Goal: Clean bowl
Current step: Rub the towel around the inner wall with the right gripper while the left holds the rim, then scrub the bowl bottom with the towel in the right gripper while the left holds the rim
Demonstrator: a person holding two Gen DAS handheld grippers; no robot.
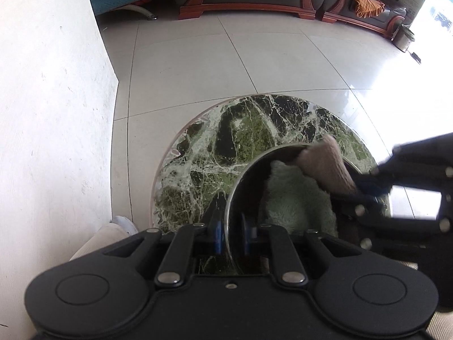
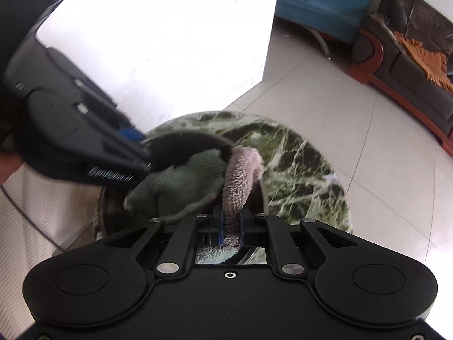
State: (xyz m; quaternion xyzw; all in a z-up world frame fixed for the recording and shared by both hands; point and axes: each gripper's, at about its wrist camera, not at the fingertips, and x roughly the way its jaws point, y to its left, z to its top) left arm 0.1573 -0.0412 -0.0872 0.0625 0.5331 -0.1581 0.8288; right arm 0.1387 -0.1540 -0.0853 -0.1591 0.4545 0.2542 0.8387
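Mid-wipe: the left hand-held gripper [image 1: 230,236] is pinching the near rim of the bowl [image 1: 246,167], jaws closed on the metal wall, one pad outside and one inside, holding it steady on the green marble counter [image 1: 215,141]. The right hand-held gripper [image 2: 231,228] is clamping a cloth [image 2: 240,175], jaws closed tight on its pinkish fold, and the greenish fluffy side is lying down inside the bowl, filling much of the interior. The bowl is sitting near the counter's close edge, tilted or upright I cannot tell. Progress, as a judgement: wiping is under way, with the cloth already in contact with the inner wall; still left are finishing the sweep round the inside, pulling the cloth out and letting go of the rim. How clean the bowl is cannot be judged, since the inside is dark and mostly covered. Writing: white lettering on the left hand-held gripper's finger in the right wrist view is reading roughly "GenRobot.AI", blurred. No other legible labels.
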